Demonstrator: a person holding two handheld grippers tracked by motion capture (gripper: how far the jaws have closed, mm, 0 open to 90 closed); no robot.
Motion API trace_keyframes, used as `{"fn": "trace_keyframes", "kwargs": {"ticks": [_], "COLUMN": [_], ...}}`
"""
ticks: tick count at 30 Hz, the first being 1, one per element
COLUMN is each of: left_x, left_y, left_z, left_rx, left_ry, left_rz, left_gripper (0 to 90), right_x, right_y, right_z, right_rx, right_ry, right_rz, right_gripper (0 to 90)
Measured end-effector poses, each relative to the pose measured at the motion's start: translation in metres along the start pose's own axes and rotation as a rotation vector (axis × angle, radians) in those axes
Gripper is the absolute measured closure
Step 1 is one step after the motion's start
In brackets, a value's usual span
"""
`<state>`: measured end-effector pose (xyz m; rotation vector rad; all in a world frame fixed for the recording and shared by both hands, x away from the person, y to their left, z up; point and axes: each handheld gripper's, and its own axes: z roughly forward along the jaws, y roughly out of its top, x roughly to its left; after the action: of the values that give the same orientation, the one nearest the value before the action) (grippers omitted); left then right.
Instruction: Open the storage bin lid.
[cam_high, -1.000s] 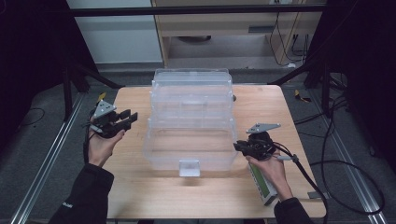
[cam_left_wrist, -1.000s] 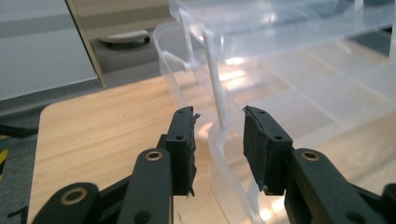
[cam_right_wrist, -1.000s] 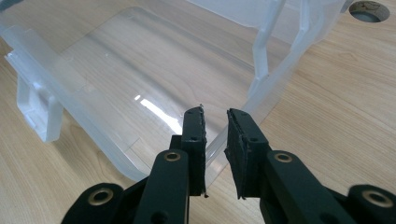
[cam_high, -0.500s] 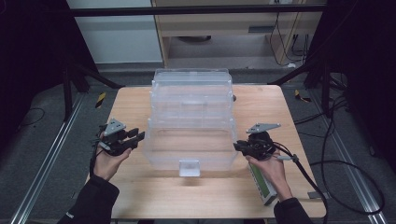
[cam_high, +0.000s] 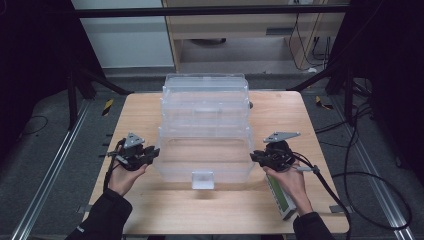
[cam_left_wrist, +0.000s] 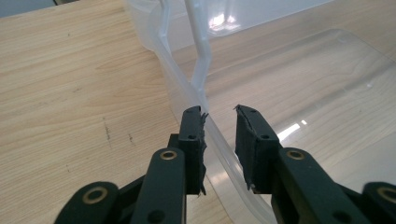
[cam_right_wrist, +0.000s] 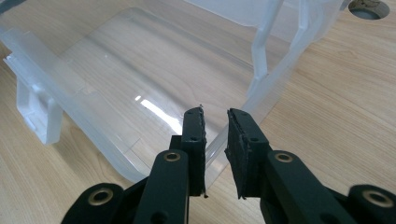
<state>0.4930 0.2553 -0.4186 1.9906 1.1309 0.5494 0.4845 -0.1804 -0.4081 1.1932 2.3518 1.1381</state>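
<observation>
With my left gripper (cam_left_wrist: 219, 123) and right gripper (cam_right_wrist: 215, 123) both parted astride the clear box (cam_high: 205, 125) rims, an uneven squeeze could tilt it.

A light wooden counter (cam_high: 280, 117) stands on a grey floor (cam_high: 45, 150) in a dim room. Metal rails (cam_high: 55, 172) run along the floor on both sides. Behind the counter are a pale panel (cam_high: 125, 40) and a beige cabinet (cam_high: 240, 27). Black cables (cam_high: 375, 165) trail over the floor at right. Dark frame posts (cam_high: 72, 85) stand at left.
</observation>
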Motion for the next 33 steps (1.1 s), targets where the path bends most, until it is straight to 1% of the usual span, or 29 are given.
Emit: {"fn": "trace_keyframes", "kwargs": {"ticks": [4,7,9,11,12,14,16,17,18,20,26,27,29,30,31,33], "left_x": [-0.003,-0.004,-0.005,-0.006,-0.006,-0.006,-0.008,-0.009,-0.01,-0.01,-0.008,-0.008,-0.007,-0.005,-0.003,-0.001], "left_y": [-0.001,-0.002,-0.003,-0.005,-0.006,-0.007,-0.007,-0.007,-0.007,-0.007,-0.007,-0.007,-0.006,-0.006,-0.006,-0.005], "left_z": [-0.001,-0.002,-0.003,-0.005,-0.005,-0.006,-0.007,-0.007,-0.007,-0.007,-0.007,-0.007,-0.009,-0.011,-0.014,-0.017], "left_rx": [-0.004,-0.004,-0.004,-0.01,-0.012,-0.02,-0.02,-0.018,-0.015,-0.017,-0.02,-0.02,-0.026,-0.034,-0.043,-0.059], "left_ry": [0.014,0.016,0.017,0.012,0.006,-0.011,-0.01,-0.004,0.006,0.006,-0.003,-0.002,0.005,0.009,0.009,0.012], "left_rz": [-0.001,0.001,-0.005,-0.013,-0.014,-0.029,-0.022,-0.01,0.006,0.015,0.017,0.016,0.014,0.01,0.009,-0.002], "left_gripper": [73.1,73.2,73.2,73.1,73.1,73.0,72.7,72.6,72.6,72.4,71.4,71.0,66.4,66.4,63.7,60.6], "right_x": [0.0,0.0,0.0,0.0,0.0,0.0,0.0,-0.001,-0.001,-0.001,0.0,0.0,0.0,0.0,0.001,0.001], "right_y": [0.001,0.001,0.0,0.0,0.0,0.0,0.0,0.0,0.0,0.0,0.0,0.0,0.0,0.001,0.002,0.004], "right_z": [0.0,0.0,-0.001,-0.001,-0.001,-0.002,-0.003,-0.004,-0.004,-0.004,-0.004,-0.004,-0.003,-0.004,-0.006,-0.01], "right_rx": [0.006,0.006,0.007,0.007,0.011,0.015,0.018,0.019,0.018,0.017,0.016,0.018,0.018,0.015,-0.005,-0.028], "right_ry": [0.002,0.002,0.003,0.005,0.004,0.003,-0.004,-0.007,-0.006,-0.006,-0.009,-0.01,-0.014,-0.019,-0.023,-0.016], "right_rz": [0.002,0.005,0.004,0.006,0.002,0.0,-0.02,-0.025,-0.023,-0.012,0.003,0.008,0.015,0.015,0.014,0.022], "right_gripper": [77.7,77.9,77.8,77.9,77.9,78.0,78.1,78.1,78.1,78.1,77.9,77.9,77.5,75.6,74.0,71.9]}}
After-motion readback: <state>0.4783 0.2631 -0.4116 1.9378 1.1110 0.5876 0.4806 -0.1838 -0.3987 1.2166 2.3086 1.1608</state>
